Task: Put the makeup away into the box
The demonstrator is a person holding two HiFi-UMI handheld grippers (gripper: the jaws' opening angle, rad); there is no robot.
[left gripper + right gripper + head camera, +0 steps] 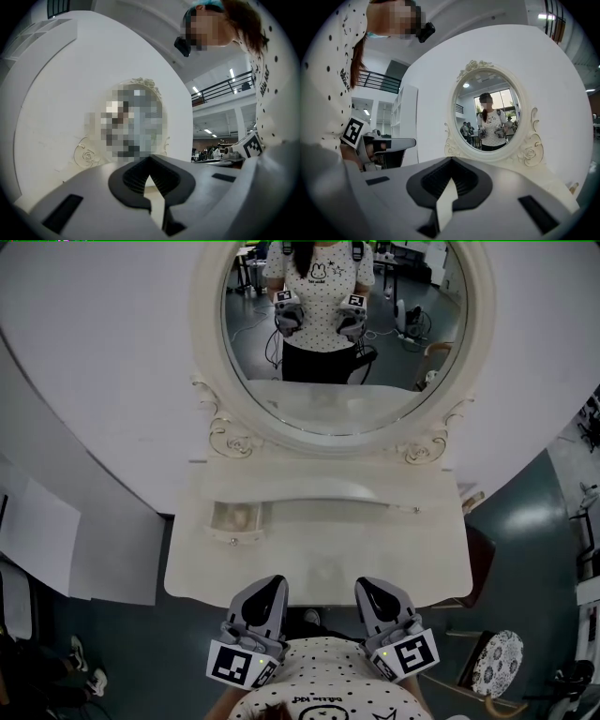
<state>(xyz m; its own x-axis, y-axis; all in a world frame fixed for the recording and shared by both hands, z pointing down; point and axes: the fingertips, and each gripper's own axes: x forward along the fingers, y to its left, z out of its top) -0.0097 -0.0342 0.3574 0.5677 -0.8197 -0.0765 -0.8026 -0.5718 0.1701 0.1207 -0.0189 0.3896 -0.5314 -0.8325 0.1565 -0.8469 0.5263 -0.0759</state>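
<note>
**Waiting at the desk's edge, both tongs closed and empty**

A small clear-fronted box [239,519] sits at the left end of the raised white shelf [375,491]. Something pale lies inside it, too blurred to name. No loose makeup shows plainly on the glossy white desk [427,563]. The grey left tongs [266,585] hover at the desk's front edge with their tips together on nothing. The box lies ahead of them and slightly to the left, its long side running across. The grey right tongs [377,587], likewise pressed together and empty, hover beside them and farther from the box. I judge the left hand to be the nearer one for a reach.
</note>
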